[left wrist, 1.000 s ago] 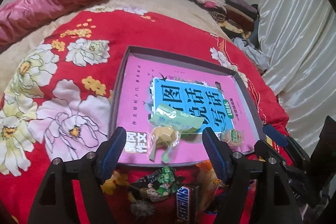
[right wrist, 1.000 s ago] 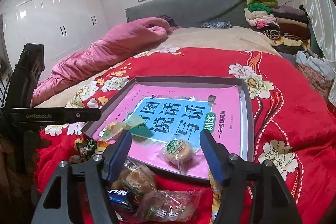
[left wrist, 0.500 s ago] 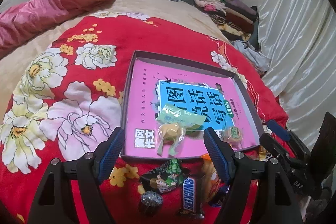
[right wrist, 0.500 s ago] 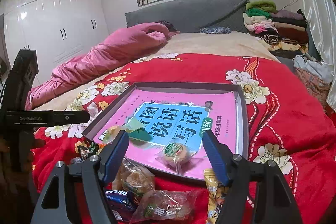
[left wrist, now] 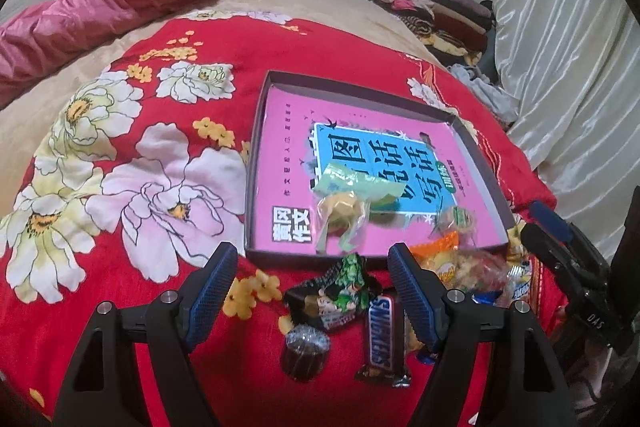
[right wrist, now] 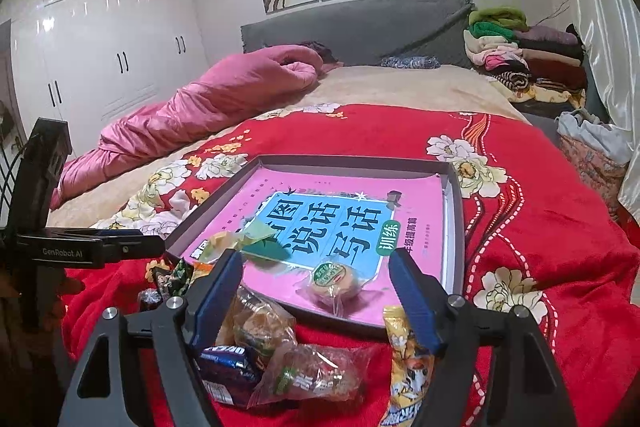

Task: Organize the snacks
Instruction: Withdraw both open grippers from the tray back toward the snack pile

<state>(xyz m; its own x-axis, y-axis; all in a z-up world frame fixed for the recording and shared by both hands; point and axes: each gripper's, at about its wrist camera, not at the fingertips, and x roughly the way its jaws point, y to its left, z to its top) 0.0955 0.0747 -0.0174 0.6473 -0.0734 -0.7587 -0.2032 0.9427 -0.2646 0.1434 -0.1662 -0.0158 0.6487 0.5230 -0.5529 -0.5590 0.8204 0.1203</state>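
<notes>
A shallow grey box (left wrist: 258, 131) (right wrist: 454, 211) with a pink and blue book cover inside lies on the red floral blanket. In it lie a yellow wrapped pastry with a green wrapper (left wrist: 342, 209) (right wrist: 224, 241) and a round green-labelled cake (left wrist: 458, 217) (right wrist: 332, 277). In front of the box lie loose snacks: a Snickers bar (left wrist: 382, 339), a green-black packet (left wrist: 340, 291), a dark foil cup (left wrist: 306, 349), clear-wrapped pastries (right wrist: 260, 323) and a yellow packet (right wrist: 408, 367). My left gripper (left wrist: 312, 291) is open above these snacks. My right gripper (right wrist: 320, 295) is open and empty over the box's front edge.
A pink quilt (right wrist: 200, 107) lies at the back left of the bed. Folded clothes (right wrist: 520, 55) are stacked at the back right by the grey headboard. White curtains (left wrist: 560, 67) hang on the right. The right gripper's body (left wrist: 568, 263) shows at the left view's right edge.
Both grippers have pulled back and up from the box. More of the loose snacks in front of the box now shows. Both stay open and empty.
</notes>
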